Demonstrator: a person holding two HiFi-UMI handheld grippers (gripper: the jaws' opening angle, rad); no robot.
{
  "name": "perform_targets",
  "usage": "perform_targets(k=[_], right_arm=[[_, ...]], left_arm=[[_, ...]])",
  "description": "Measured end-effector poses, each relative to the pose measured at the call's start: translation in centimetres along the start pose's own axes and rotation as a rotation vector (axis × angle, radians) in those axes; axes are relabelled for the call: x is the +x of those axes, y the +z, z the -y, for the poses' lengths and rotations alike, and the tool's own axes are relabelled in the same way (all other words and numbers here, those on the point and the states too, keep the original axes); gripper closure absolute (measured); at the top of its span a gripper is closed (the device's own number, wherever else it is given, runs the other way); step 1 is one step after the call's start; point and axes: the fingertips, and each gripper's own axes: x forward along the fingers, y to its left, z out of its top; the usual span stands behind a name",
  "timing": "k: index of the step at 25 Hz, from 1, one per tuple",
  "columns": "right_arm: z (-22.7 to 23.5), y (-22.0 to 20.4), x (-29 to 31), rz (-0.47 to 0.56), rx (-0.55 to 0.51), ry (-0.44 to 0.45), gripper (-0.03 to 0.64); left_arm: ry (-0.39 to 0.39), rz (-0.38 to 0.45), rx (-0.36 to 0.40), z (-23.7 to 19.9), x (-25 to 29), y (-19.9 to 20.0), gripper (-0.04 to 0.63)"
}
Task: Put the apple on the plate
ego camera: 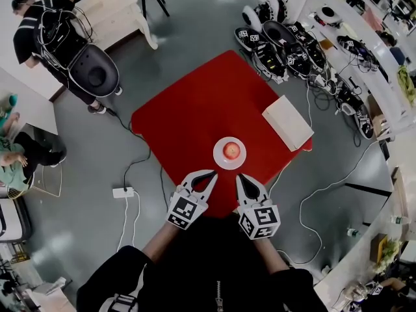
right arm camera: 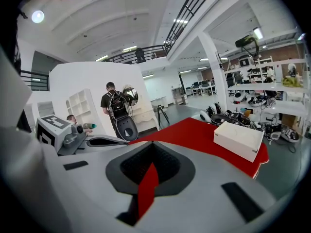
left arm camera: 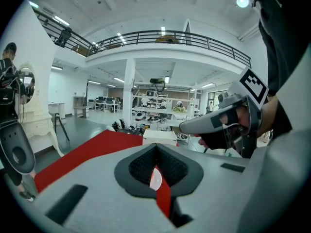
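The apple [ego camera: 231, 150] is seen resting on the white plate [ego camera: 218, 161] on the red surface [ego camera: 195, 109], just beyond the left gripper [ego camera: 212, 174] and the right gripper [ego camera: 238, 177], both closed and empty.

Red apple [ego camera: 231, 150], centred on white plate [ego camera: 218, 159]

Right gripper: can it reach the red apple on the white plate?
Probably yes: only bare red table lies between the right gripper and the red apple, though its shut jaws must open first.

A white box [ego camera: 287, 122] lies on the red table [ego camera: 195, 116] — a power strip [ego camera: 123, 192] on the floor.
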Motion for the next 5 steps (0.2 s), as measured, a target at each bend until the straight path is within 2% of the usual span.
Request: perform_targets(k=[5], right_arm=[[0.51, 0.29, 0.17, -0.001, 0.002, -0.005, 0.606]], left_arm=[[-0.008, -0.006, -0.002, -0.1, 0.67, 0.11, 0.589]])
